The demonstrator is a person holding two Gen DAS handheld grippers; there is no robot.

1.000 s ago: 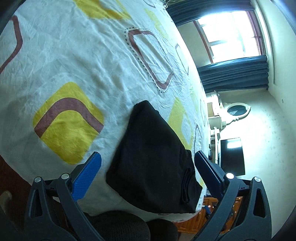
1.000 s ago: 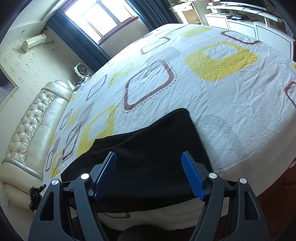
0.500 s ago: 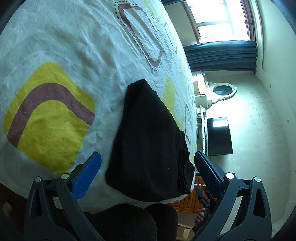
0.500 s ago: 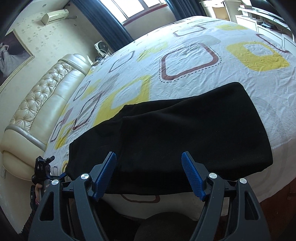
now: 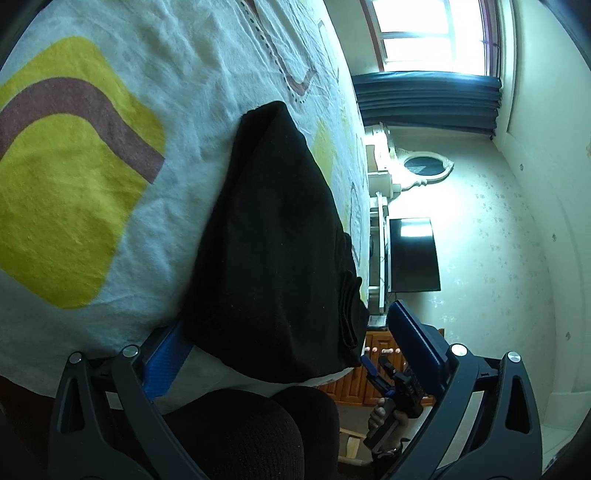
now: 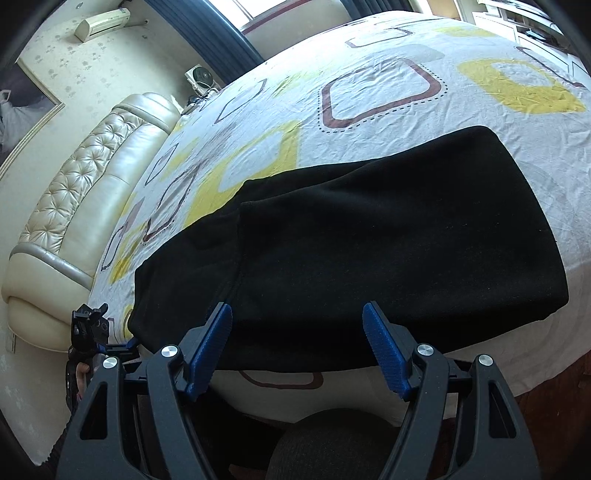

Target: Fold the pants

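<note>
The left gripper (image 5: 288, 336) has its two blue fingers wide apart, one on each side of the near end of the black pants (image 5: 273, 236), and they pinch nothing. The right gripper (image 6: 297, 343) is wide apart too, just over the near long edge of the pants (image 6: 369, 251). The pants lie folded flat on the bed sheet (image 6: 388, 85), close to the bed's near edge. Beyond them the sheet has lots of open room. Only the left view shows a dark TV (image 5: 413, 254), a round mirror (image 5: 424, 166), and the right gripper (image 5: 399, 387) held in a hand. Only the right view shows the puffy headboard (image 6: 74, 192), an air conditioner (image 6: 101, 24), and the left gripper (image 6: 90, 332) far left
</note>
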